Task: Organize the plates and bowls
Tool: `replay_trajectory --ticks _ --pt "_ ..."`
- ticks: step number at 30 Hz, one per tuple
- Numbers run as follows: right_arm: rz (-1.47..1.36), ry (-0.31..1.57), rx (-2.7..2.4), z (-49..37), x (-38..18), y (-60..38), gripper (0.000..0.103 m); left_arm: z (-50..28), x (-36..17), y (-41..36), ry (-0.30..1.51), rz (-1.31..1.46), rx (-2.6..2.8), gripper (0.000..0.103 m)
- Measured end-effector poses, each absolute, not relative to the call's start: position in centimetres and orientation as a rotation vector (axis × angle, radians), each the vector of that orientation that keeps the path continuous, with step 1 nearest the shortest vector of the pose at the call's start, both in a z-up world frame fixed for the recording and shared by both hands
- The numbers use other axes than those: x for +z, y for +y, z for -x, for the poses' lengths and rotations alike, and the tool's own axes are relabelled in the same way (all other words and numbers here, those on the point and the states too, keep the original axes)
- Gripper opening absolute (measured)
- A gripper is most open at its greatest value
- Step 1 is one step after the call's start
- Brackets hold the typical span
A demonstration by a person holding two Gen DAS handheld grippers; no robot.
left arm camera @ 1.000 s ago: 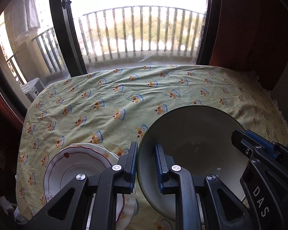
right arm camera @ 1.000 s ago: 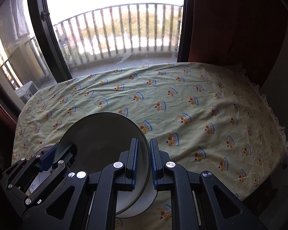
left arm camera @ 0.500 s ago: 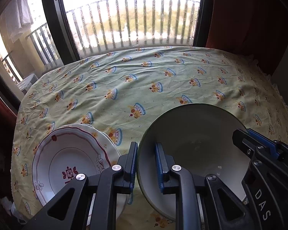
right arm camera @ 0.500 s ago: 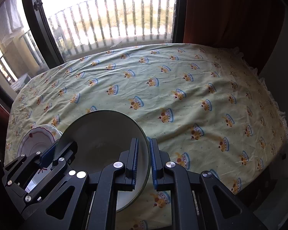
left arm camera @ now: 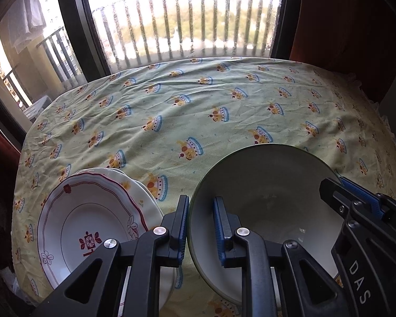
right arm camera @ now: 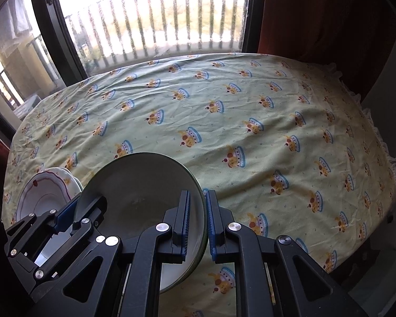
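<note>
Both claws pinch one grey bowl (left arm camera: 266, 206): left gripper (left arm camera: 200, 227) on its left rim; right gripper (right arm camera: 196, 222) on its right rim; patterned plates (left arm camera: 89, 227) sit left.

We see a table under a pale yellow tablecloth (left arm camera: 198, 111) printed with small crowns, its far edge against a dark-framed window (left arm camera: 74, 26). Beyond the glass a balcony railing (left arm camera: 187, 23) stands in bright daylight — a dark red curtain (right arm camera: 316, 18) hangs at the far right corner.
</note>
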State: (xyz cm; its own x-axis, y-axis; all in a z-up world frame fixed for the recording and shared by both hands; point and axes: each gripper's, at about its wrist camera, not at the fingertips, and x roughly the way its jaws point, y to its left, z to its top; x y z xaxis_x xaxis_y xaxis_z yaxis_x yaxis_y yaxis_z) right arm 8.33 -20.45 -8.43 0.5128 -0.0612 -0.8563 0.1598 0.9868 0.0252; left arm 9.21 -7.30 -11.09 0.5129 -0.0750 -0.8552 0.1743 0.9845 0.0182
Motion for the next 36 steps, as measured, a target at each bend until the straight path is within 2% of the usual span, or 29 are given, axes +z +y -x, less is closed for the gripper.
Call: replay_trajectory --ticks 6,9,14,16,17,19,20,22,29,32,36 --pt "-0.096 1.019 -0.119 -8.0 -8.5 -20.3 0.017 -8.7 -11.1 -7.2 1.019 -0.113 -0.156 0.017" --pt "-0.105 1.021 -0.115 -7.6 -8.4 -20.4 0.017 -8.5 -11.3 -6.8 1.058 -0.073 -0.195 0.033" --pt "-0.121 1.045 -0.116 -6.9 -8.6 -20.6 0.017 -7.6 -11.2 -5.9 1.079 -0.041 -0.227 0.043" --pt "-0.144 1.065 -0.117 -6.5 -8.9 -20.8 0.025 -7.3 -11.0 -5.7 1.072 -0.042 -0.258 0.054" --pt "-0.147 1.069 -0.125 -6.3 -8.9 -20.9 0.029 -7.2 -11.0 -5.5 1.07 -0.046 -0.258 0.055" --pt "-0.133 1.064 -0.148 -5.7 -8.8 -21.0 0.044 -7.3 -11.1 -5.1 1.081 -0.031 -0.271 0.061" --pt "-0.125 1.061 -0.161 -5.5 -8.6 -21.1 0.048 -7.4 -11.2 -4.8 1.088 -0.015 -0.276 0.063" --pt "-0.122 1.057 -0.18 -5.1 -8.2 -21.6 0.061 -7.8 -11.5 -4.4 1.104 0.017 -0.281 0.064" --pt "-0.114 1.077 -0.163 -6.0 -8.2 -22.0 0.065 -8.8 -13.0 -4.4 1.151 0.079 -0.295 0.067" --pt "-0.121 1.084 -0.14 -6.9 -8.8 -21.8 0.069 -8.9 -13.3 -5.2 1.136 0.075 -0.321 0.075" --pt "-0.148 1.117 -0.094 -8.0 -10.2 -21.7 0.072 -9.7 -14.1 -5.9 1.181 0.092 -0.305 0.075"
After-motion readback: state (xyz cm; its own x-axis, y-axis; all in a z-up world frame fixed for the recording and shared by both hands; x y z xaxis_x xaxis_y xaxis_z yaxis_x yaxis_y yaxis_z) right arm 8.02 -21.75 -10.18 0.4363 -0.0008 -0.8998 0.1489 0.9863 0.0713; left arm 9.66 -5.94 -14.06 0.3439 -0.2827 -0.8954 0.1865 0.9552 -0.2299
